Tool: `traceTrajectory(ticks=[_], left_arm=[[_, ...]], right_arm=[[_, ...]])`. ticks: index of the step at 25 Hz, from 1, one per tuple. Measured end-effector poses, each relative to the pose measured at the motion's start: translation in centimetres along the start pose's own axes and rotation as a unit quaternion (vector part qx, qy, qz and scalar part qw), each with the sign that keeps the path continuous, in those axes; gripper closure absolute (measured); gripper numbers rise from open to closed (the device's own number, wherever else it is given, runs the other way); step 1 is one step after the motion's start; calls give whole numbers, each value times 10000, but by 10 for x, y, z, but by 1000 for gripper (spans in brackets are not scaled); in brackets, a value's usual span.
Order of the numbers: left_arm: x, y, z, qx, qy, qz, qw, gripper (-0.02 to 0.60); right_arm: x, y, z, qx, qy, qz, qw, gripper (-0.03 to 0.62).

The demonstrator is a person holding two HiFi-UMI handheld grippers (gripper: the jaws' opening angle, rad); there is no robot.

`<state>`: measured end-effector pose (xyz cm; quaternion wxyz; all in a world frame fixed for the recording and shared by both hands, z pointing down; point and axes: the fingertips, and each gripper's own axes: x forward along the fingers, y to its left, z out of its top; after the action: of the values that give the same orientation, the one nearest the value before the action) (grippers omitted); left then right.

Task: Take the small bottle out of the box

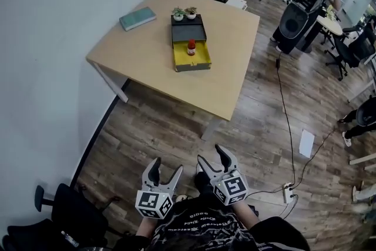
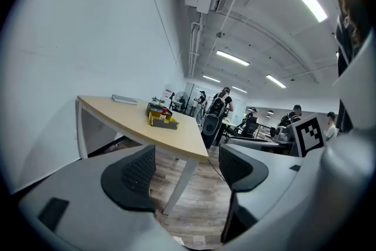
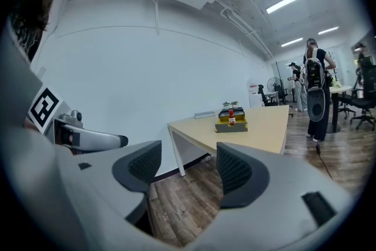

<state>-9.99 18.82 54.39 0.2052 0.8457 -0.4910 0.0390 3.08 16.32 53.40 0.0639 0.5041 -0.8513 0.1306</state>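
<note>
**Both grippers open, well short of the table**

The left gripper (image 1: 166, 170) and right gripper (image 1: 212, 157) are both holding their jaws apart and gripping nothing. Only wood floor (image 1: 176, 126) is showing between the fingers. The two are hanging side by side, near each other.

A black chair (image 1: 64, 208) is standing left of the left fingers. A power strip (image 1: 288, 191) and its cable (image 1: 286, 114) are lying right of the right fingers.

Ahead of the fingers, across open floor, the table (image 1: 235, 67) is standing by the wall. The small bottle (image 1: 191, 46) is standing upright in the yellow box (image 1: 198, 60) mid-table, straight ahead and well apart from both pairs of fingers. Two potted plants (image 1: 184, 13) are sitting just beyond it, and a book (image 1: 137, 18) is lying to their left.
</note>
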Motion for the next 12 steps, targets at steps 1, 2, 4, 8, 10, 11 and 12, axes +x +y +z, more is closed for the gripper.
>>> traceTrajectory(ticks=[1, 2, 4, 8, 10, 11, 12], left_arm=[[8, 2, 4, 13, -28, 38, 10000, 236], [15, 4, 7, 24, -43, 76, 10000, 236], [27, 9, 12, 33, -54, 155, 9999, 236], [53, 7, 20, 24, -42, 291, 9996, 236], [66, 4, 23, 20, -37, 336, 9994, 236], [72, 2, 25, 22, -38, 356, 9994, 236], [80, 1, 27, 28, -42, 378, 9993, 236]], right_arm=[[5, -8, 3, -1, -14, -16, 10000, 290], [10, -15, 6, -2, -28, -28, 10000, 290], [20, -28, 11, -18, -40, -19, 10000, 290], [35, -56, 21, -18, -53, 40, 10000, 290], [40, -69, 26, -16, -63, 60, 10000, 290], [43, -75, 28, -21, -70, 74, 9999, 290], [46, -82, 31, -25, -79, 87, 9999, 290]])
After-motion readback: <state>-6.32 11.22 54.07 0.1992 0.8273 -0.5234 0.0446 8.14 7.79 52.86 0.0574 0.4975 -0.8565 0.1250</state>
